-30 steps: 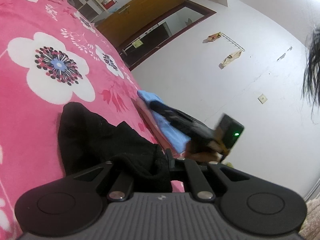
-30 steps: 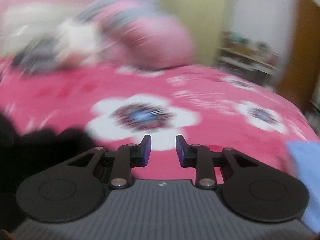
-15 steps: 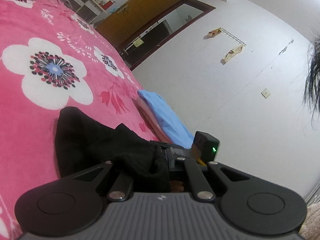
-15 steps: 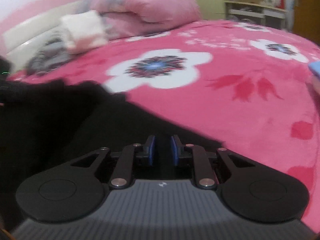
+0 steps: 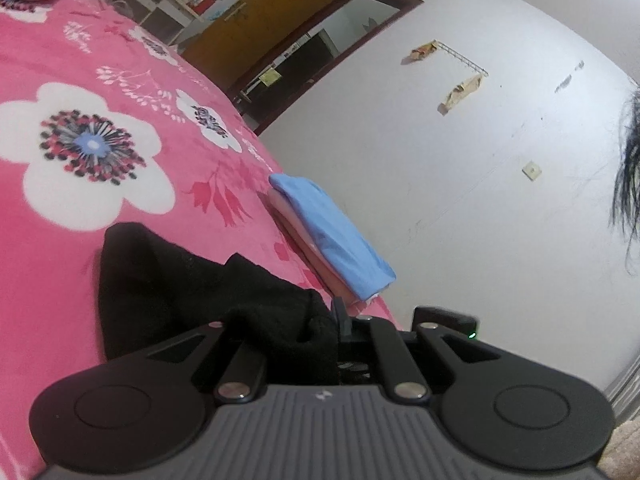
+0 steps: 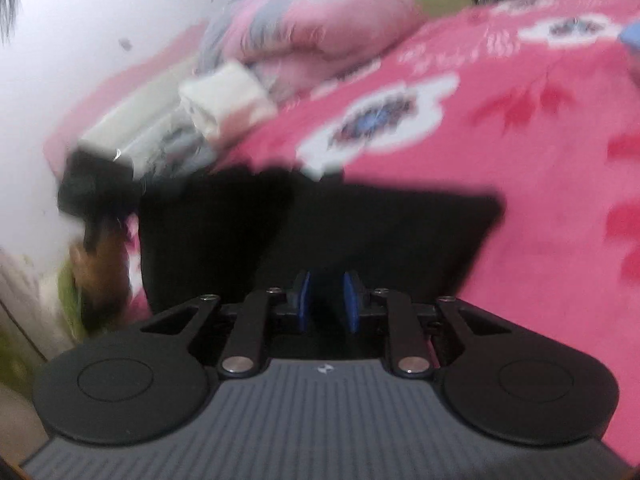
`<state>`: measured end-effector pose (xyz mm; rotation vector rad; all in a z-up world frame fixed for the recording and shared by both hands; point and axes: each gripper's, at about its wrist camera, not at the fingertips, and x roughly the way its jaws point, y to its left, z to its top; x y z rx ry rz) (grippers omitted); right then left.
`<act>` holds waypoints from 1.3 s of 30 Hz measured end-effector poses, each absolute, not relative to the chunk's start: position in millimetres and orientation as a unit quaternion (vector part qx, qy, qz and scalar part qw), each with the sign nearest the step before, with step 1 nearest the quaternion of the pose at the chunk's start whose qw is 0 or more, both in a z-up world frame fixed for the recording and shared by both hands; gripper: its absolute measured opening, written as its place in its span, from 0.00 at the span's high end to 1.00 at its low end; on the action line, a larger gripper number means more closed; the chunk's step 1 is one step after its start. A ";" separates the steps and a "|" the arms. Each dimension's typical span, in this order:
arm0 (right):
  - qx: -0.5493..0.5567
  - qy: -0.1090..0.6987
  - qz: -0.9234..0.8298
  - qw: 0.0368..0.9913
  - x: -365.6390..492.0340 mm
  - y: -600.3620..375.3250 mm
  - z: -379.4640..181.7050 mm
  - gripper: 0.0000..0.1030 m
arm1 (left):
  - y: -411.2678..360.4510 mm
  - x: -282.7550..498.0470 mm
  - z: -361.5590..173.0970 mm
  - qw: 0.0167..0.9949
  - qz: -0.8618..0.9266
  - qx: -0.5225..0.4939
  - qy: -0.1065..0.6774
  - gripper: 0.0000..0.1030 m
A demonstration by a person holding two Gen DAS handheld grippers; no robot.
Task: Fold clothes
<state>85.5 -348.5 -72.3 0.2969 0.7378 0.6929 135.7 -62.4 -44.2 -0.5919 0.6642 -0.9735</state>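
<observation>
Tongs of the left gripper were clenched on a bunched fold of the black garment, which hid the pads; only one dark fingertip showed at the gather's three o'clock edge. From that pinch the cloth ran out toward ten o'clock and lay flat on the pink floral bedspread, one corner ending just below a large white flower. At two o'clock from the tips sat a folded stack, a blue garment on top of a pale pink one, at the bed's edge and apart from the black cloth. Beyond it, a white wall and an open wooden door at twelve o'clock. A small black device with a green light showed at three o'clock of the tips.

Right gripper: the blue pads stood slightly parted and were opening, black cloth in the gap; whether they pressed it could not be told through the blur. The black garment spread from the tips toward twelve and two o'clock as a flat dark panel on the bedspread. At nine o'clock, blurred, the other tool and a hand. Pink pillows and a white folded item lay at eleven o'clock.
</observation>
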 end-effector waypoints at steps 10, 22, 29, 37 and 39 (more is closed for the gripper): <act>0.349 0.252 0.156 0.889 12.2 -382.9 -77.7 0.76 | -140.0 200.3 -42.7 0.755 -0.434 -0.265 0.414 0.25; 0.283 0.245 0.180 0.910 -43.9 -327.9 -74.3 0.51 | -159.1 228.3 -57.0 0.719 -0.362 -0.300 0.511 0.20; 0.172 0.286 0.145 0.931 -48.7 -282.0 -76.4 0.95 | -168.8 229.2 -34.8 0.724 -0.354 -0.265 0.529 0.20; 0.227 0.277 0.100 0.929 -57.7 -292.2 -86.7 0.94 | -157.9 226.4 -40.8 0.700 -0.329 -0.222 0.594 0.18; 0.261 0.276 0.101 0.919 -54.1 -300.6 -93.6 0.95 | -144.7 218.8 -37.2 0.707 -0.323 -0.206 0.594 0.18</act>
